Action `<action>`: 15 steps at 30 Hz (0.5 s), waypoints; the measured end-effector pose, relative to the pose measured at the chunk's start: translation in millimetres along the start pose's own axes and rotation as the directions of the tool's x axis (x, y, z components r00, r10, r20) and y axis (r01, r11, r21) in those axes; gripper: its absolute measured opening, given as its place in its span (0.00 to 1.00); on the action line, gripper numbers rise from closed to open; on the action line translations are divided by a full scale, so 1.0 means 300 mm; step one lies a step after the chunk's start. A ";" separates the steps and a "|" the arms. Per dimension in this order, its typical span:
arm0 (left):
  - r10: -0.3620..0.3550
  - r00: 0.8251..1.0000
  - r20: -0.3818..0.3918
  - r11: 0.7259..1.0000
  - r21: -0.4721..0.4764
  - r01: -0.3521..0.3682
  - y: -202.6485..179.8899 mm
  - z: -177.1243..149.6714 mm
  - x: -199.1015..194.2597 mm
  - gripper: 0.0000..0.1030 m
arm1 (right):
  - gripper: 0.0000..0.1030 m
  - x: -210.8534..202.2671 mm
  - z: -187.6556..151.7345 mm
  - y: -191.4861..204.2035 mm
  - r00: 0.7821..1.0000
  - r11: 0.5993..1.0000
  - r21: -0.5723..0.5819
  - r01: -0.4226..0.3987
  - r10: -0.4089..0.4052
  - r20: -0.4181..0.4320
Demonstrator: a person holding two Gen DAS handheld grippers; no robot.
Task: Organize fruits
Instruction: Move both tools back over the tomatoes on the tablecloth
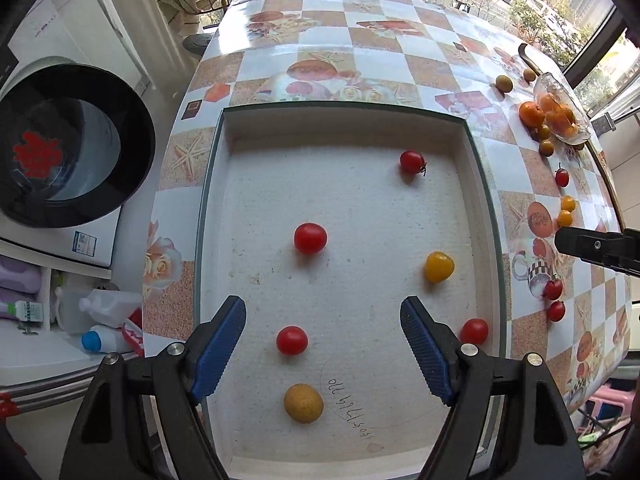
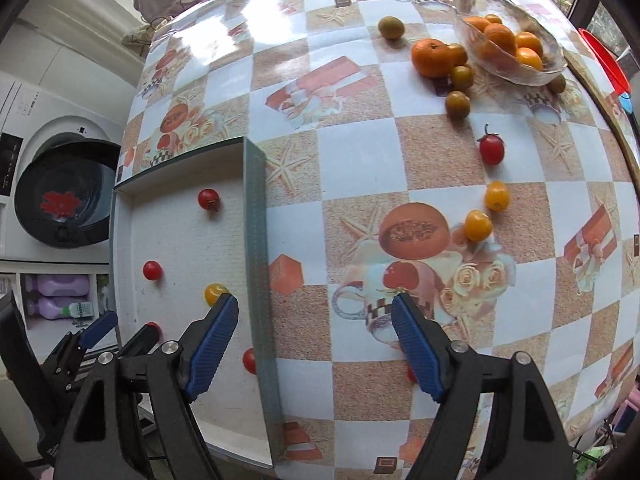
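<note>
The white foam tray [image 1: 460,136] lies on the near left part of the tabletop [image 2: 360,160], and it seems to serve as the collecting place, because several small fruits are already spread on its floor: red cherry tomatoes [image 1: 310,238], a yellow tomato [image 1: 439,266] and a dull yellow round fruit [image 1: 303,403] close to the near edge. The left hand-held gripper [image 1: 323,344] hovers over the near part of this tray with its jaws wide apart and nothing between them; one red tomato [image 1: 292,340] lies on the tray floor under the gap, not gripped. The right hand-held gripper [image 2: 316,344] is also wide open and empty, held over the checked cloth just right of the tray wall, probably to reach the loose fruits that are not yet sorted. The right wrist view shows what the left one shows only small at its edge: the glass bowl [image 2: 516,76] with oranges at the far right, a mandarin [image 2: 432,57] and greenish small fruits [image 2: 457,105] beside it, a red tomato [image 2: 491,149] and two yellow tomatoes [image 2: 478,225] well apart from the tray. The left wrist view alone shows the whole tray floor and two more red tomatoes [image 1: 553,289] on the cloth near the right gripper's finger. I judge the sorting is about half done.
</note>
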State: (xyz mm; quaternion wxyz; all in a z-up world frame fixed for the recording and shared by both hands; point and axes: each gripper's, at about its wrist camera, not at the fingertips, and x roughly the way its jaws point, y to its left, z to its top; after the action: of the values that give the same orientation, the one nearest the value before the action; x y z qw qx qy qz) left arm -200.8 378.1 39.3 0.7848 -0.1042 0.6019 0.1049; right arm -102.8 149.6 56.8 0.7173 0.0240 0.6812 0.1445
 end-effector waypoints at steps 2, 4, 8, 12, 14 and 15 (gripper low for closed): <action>-0.008 1.000 0.016 1.000 0.025 0.007 -0.038 0.025 -0.018 0.79 | 0.79 -0.003 -0.003 -0.081 1.000 0.998 0.054 0.029 -0.029 -0.002; -0.022 0.999 0.031 0.999 0.048 0.020 -0.076 0.052 -0.033 0.79 | 0.79 -0.006 -0.003 -0.159 0.999 0.993 0.113 0.047 -0.047 -0.003; -0.039 0.998 0.051 0.995 0.089 0.035 -0.170 0.112 -0.052 0.79 | 0.79 0.004 0.006 -0.274 0.997 0.974 0.213 0.078 -0.078 -0.008; -0.067 0.996 0.063 0.990 0.128 0.058 -0.265 0.156 -0.058 0.79 | 0.79 0.007 0.008 -0.369 0.995 0.955 0.280 0.093 -0.094 -0.011; -0.080 0.995 0.061 0.986 0.152 0.070 -0.317 0.161 -0.056 0.79 | 0.79 0.008 0.010 -0.405 0.995 0.949 0.300 0.095 -0.096 -0.012; -0.085 0.995 0.058 0.983 0.165 0.075 -0.342 0.161 -0.054 0.79 | 0.79 0.009 0.013 -0.416 0.996 0.948 0.305 0.091 -0.092 -0.011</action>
State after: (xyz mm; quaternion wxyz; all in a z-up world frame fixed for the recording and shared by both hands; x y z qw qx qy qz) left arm -130.5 293.4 71.0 0.8133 -0.0605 0.5780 0.0270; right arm -77.1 31.2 25.7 0.7120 0.1032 0.6945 0.0040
